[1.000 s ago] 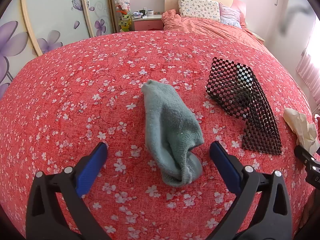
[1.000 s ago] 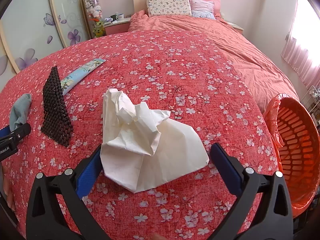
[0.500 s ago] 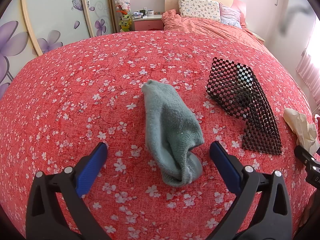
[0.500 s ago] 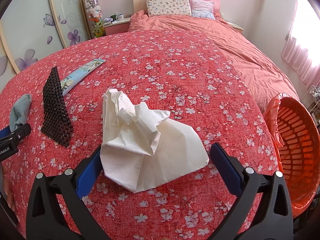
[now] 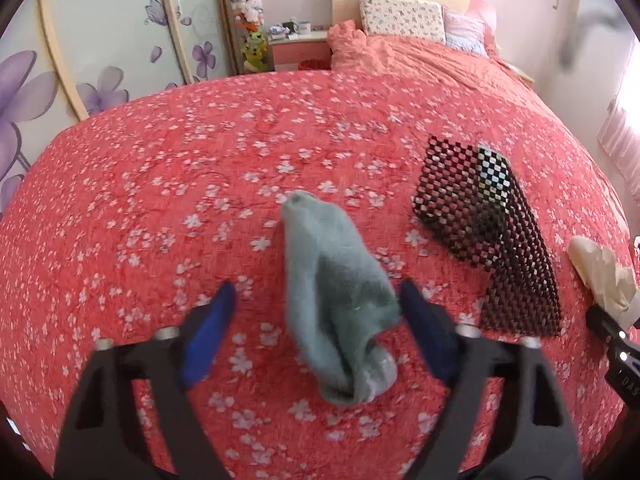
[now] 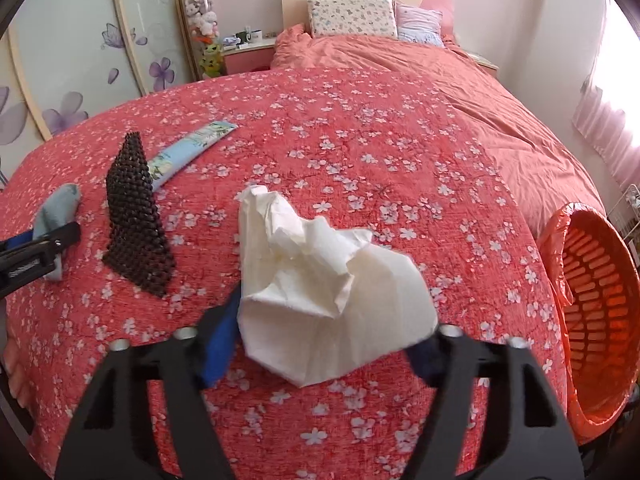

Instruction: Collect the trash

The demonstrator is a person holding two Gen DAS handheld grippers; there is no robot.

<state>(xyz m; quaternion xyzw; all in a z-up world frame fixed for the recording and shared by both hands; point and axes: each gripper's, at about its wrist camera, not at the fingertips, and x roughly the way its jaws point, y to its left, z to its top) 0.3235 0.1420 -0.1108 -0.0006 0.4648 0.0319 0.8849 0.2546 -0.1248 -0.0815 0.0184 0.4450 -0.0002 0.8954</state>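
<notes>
So the whole scene sits on a big red bedspread with little white blossoms, running way out ahead of both sets of fingers.

Next biggest thing is the orange slatted bin with an orange liner, off the bed edge to the right of the right gripper's fingers, well apart from them.

The right gripper has its blue pads on either side of a crumpled white paper. The fingers are spread but narrow, both pads right up against the sides of the wad; the right pad is mostly hidden under the paper's edge, so I can't tell if it's actually squeezing. The paper is lying on the bedspread, bulging forward past the fingertips.

The left gripper is spread around a grey-green sock. The sock runs straight ahead between the pads, its rolled end near the gripper's base. The right pad is touching or just beside the sock's edge, and the left pad has clear bedspread between it and the sock.

Right of the left fingers there's a folded black mesh mat, standing like a tent in the right wrist view. Beyond it, ahead and left of the right fingers, lies a flat blue printed wrapper.
</notes>
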